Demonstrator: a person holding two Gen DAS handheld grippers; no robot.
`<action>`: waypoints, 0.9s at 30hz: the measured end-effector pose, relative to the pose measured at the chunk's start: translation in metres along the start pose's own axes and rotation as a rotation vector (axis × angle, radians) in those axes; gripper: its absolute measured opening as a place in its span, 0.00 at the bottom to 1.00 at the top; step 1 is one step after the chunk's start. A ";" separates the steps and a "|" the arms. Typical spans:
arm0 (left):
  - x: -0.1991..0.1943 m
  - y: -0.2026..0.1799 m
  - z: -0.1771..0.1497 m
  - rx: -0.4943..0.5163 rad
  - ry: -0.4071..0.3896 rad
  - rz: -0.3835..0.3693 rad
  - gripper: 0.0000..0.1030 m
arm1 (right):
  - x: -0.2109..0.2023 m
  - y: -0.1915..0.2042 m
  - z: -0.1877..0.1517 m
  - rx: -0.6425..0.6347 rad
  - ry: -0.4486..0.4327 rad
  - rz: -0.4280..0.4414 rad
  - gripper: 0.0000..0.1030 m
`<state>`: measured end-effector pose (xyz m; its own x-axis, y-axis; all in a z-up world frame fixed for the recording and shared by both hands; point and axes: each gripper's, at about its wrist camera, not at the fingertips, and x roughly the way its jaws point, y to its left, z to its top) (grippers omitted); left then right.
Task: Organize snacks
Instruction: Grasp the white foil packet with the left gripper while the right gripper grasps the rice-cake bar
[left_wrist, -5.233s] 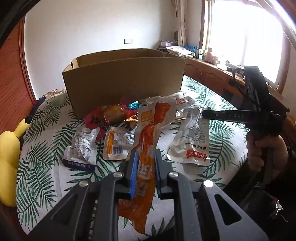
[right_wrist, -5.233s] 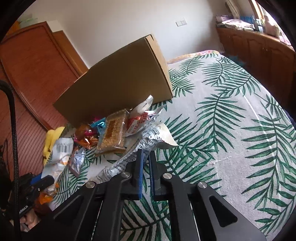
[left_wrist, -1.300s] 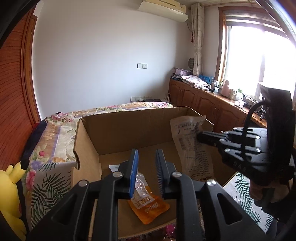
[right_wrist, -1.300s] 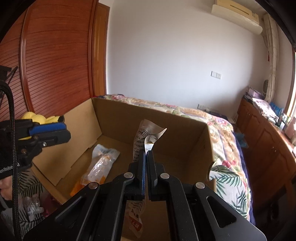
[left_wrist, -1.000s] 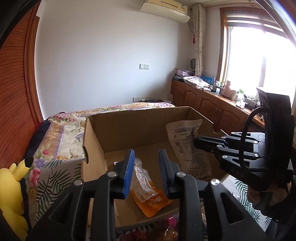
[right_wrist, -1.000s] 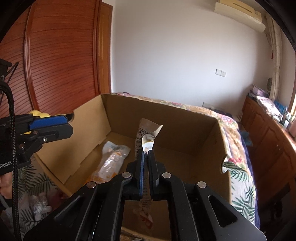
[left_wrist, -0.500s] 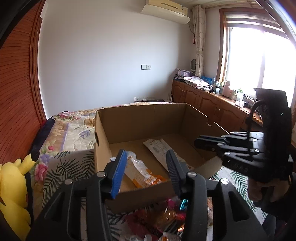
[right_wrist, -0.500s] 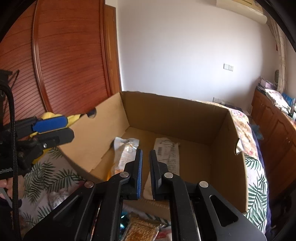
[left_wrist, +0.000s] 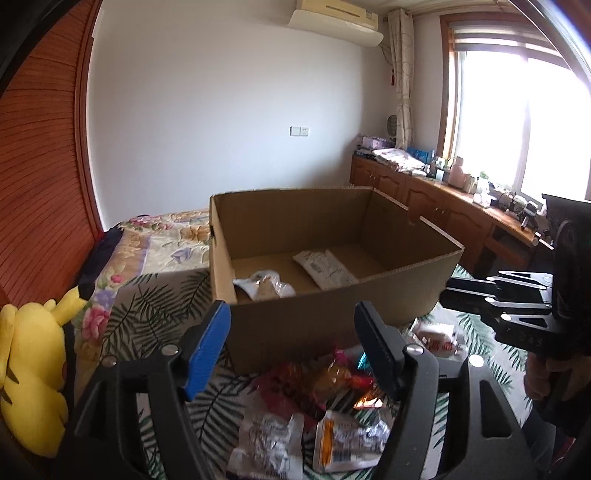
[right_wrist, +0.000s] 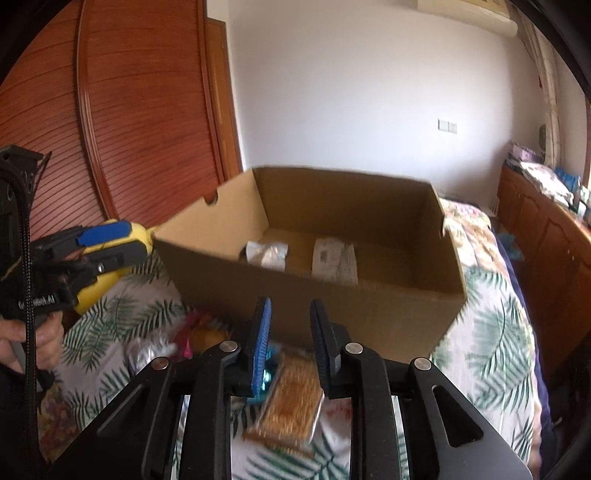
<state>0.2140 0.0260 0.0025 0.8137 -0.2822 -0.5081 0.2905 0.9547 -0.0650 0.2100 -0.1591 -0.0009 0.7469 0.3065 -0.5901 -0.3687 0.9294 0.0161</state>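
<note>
Both my black grippers, left (left_wrist: 291, 347) and right (right_wrist: 290, 332), have just been opening, empty, so next I grab the snack pile (left_wrist: 317, 380) at six o'clock of the brown cardboard box (left_wrist: 332, 321).

Landmark: I take the bed (left_wrist: 159, 295) with its palm-leaf cover as my reference.
Plush toy: a yellow one (left_wrist: 33, 373) lies at the bed's left edge, ear tips black.
Floral quilt: I see it (left_wrist: 166, 236) at the bed's far end.
Wardrobe: red-brown slatted doors (right_wrist: 122, 122) left of the bed.
Cabinets: a low wooden run (left_wrist: 443, 206) right of the bed, under the window (left_wrist: 517, 118), top cluttered.
Air conditioner: on the wall (left_wrist: 336, 16) high beyond the bed.
Wall switch: I see it (left_wrist: 299, 131) on the white wall.
</note>
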 end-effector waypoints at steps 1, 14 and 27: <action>0.000 0.000 -0.004 -0.001 0.006 0.004 0.68 | 0.000 0.001 -0.004 -0.002 0.004 -0.004 0.25; 0.012 0.005 -0.062 0.000 0.143 0.034 0.68 | 0.021 0.006 -0.055 0.033 0.100 -0.009 0.52; 0.038 0.013 -0.086 -0.004 0.257 0.052 0.68 | 0.056 0.001 -0.073 0.073 0.198 -0.036 0.57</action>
<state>0.2056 0.0359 -0.0914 0.6725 -0.1995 -0.7127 0.2488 0.9679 -0.0362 0.2108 -0.1565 -0.0928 0.6326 0.2333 -0.7386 -0.2978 0.9535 0.0461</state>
